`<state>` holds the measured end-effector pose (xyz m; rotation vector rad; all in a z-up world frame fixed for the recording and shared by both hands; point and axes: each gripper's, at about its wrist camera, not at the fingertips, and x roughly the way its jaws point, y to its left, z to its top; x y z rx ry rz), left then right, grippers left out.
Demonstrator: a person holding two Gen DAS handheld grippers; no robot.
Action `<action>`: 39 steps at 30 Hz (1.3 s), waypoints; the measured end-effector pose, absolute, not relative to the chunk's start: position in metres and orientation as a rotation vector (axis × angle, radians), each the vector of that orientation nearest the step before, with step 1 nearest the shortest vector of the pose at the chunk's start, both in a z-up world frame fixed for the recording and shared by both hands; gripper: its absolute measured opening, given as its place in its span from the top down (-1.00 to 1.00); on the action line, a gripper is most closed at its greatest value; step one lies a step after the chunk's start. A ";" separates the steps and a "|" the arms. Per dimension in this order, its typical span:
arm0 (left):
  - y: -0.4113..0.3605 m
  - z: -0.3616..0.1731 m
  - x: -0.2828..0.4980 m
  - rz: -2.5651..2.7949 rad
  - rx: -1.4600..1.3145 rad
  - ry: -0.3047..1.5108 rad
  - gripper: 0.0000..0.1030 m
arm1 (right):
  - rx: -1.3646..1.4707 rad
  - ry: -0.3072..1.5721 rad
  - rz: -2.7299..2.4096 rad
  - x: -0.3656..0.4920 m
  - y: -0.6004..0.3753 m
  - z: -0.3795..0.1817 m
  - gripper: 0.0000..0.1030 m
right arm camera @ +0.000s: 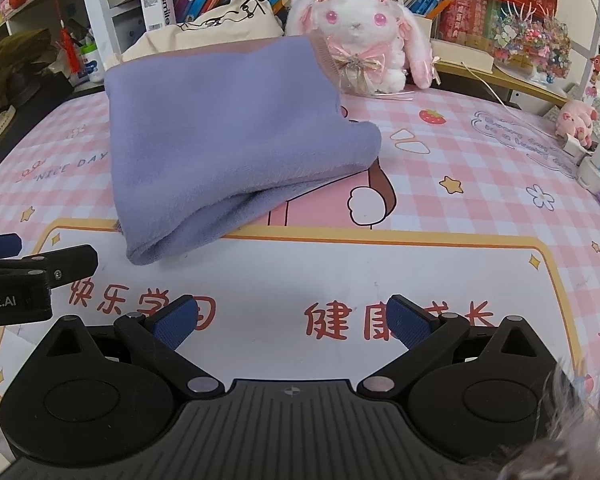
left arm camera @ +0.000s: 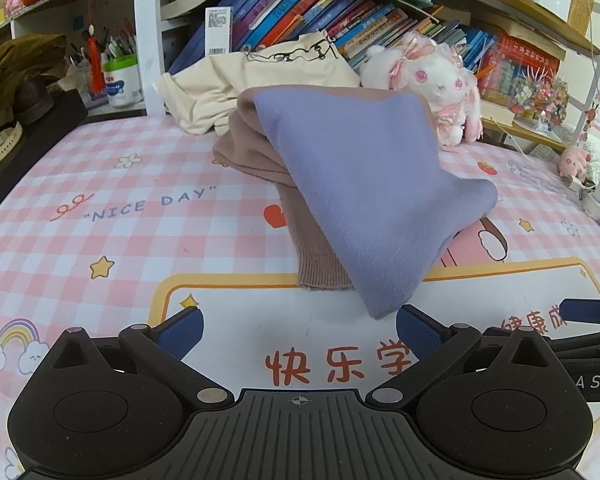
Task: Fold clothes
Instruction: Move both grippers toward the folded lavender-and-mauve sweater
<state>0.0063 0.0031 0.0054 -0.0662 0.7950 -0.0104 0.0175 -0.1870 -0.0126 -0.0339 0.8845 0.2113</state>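
Both tools released above a folded purple-and-mauve garment on the patterned table.

The left tool [left arm camera: 298, 334] and right tool [right arm camera: 292, 322] each stand with jaws spread wide and nothing between them, side by side over the printed mat [right arm camera: 380, 264]. The folded garment [left arm camera: 364, 200] lies just beyond, at twelve to one o'clock from the left tool and eleven o'clock from the right, its purple layer uppermost and its near corner just off the left tool's right finger. Judged risks: the purple layer sits skewed over the mauve knit [left arm camera: 260, 152] beneath, so a grasp of only the top corner could peel it away and undo the fold; a push toward twelve o'clock could drive the pile into the cream cloth [left arm camera: 220, 84] and the plush rabbit [right arm camera: 360, 28] behind.
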 end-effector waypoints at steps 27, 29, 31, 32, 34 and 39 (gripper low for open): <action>0.001 0.003 0.008 -0.003 -0.070 0.815 -1.00 | -0.020 0.907 0.214 0.021 -0.191 -0.016 -0.98; 0.000 0.002 0.009 -0.001 -0.074 0.821 -1.00 | -0.019 0.914 0.214 0.022 -0.192 -0.017 -0.98; -0.001 0.000 0.010 0.002 -0.075 0.829 -1.00 | -0.017 0.919 0.213 0.023 -0.193 -0.019 -0.98; -0.002 0.000 0.010 0.000 -0.075 0.833 -1.00 | -0.017 0.920 0.213 0.023 -0.194 -0.019 -0.98; -0.005 -0.002 0.011 -0.007 -0.073 0.841 -1.00 | -0.013 0.917 0.216 0.024 -0.197 -0.020 -0.98; -0.016 -0.001 0.010 -0.012 -0.044 0.828 -1.00 | 0.009 0.898 0.231 0.024 -0.204 -0.021 -0.98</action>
